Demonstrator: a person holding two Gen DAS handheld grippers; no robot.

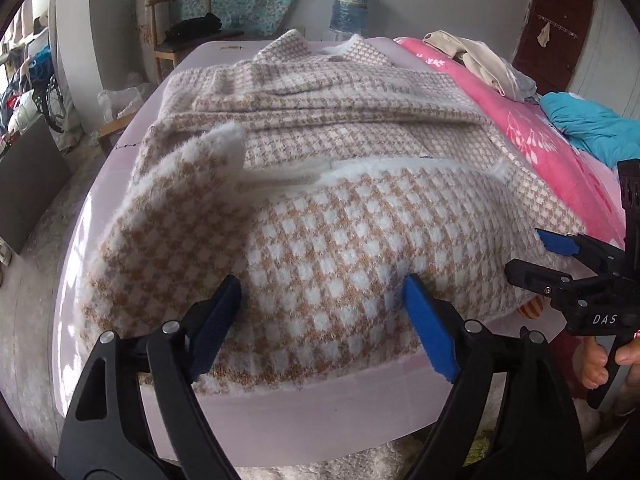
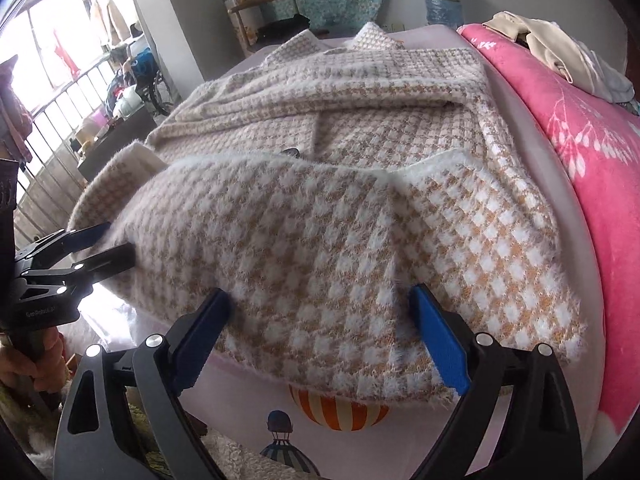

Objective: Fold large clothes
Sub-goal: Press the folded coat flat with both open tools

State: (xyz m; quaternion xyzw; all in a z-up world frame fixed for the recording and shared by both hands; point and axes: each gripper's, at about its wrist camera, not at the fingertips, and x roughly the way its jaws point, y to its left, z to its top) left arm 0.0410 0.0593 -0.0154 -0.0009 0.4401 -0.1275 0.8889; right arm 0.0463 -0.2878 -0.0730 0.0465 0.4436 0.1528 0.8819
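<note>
A large fuzzy tan-and-white houndstooth coat (image 1: 320, 168) lies on the pink bed sheet (image 1: 280, 404), its near hem folded up over the body. It also shows in the right wrist view (image 2: 320, 208). My left gripper (image 1: 322, 316) is open, its blue pads spread over the near folded edge without pinching it. My right gripper (image 2: 320, 320) is open in the same way further right. The right gripper also shows at the right edge of the left wrist view (image 1: 536, 254), and the left gripper at the left edge of the right wrist view (image 2: 114, 242).
A pink floral blanket (image 1: 532, 136) runs along the right side of the bed, with beige clothes (image 1: 472, 56) and a teal garment (image 1: 588, 128) on it. A wooden chair (image 1: 180, 36) and a water jug (image 1: 350, 8) stand behind the bed. A railing (image 2: 52, 116) is at left.
</note>
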